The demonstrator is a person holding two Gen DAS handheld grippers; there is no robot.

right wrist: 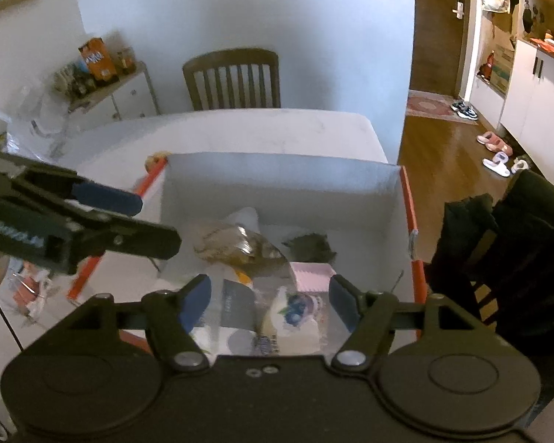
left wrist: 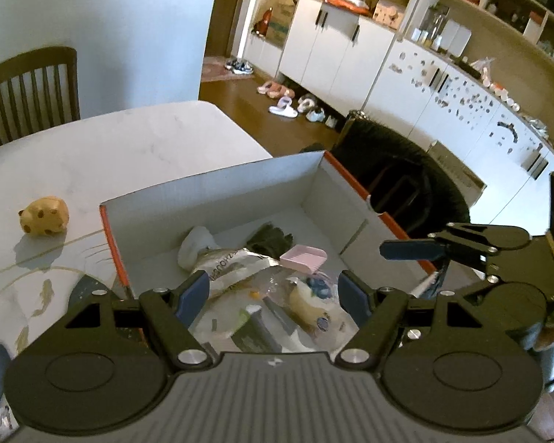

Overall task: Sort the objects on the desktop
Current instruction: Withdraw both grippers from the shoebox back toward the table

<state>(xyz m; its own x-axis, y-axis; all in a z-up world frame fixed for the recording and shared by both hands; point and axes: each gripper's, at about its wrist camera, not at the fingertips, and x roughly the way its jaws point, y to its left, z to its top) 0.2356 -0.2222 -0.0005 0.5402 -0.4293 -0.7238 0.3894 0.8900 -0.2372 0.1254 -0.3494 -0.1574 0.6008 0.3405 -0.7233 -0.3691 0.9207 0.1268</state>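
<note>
While both jaws gape empty, the box (left wrist: pixel 218 199) of clutter lies below them.

Open cardboard box (left wrist: pixel 218 199), white inside, orange outside, stands on white table.
Contents heaped at near end: crumpled silvery foil packet (left wrist: pixel 232 264); white cloth lump (left wrist: pixel 195 245) behind packet; dark fuzzy item (left wrist: pixel 271 240) toward far wall; small pink tray (left wrist: pixel 303 256) just beside it; clear bag with blueberry-print pack (right wrist: pixel 295 308); dark flat packet (right wrist: pixel 238 304).
Tan spotted toy animal (left wrist: pixel 44 217) lies on table, outside box, apart from it.
</note>
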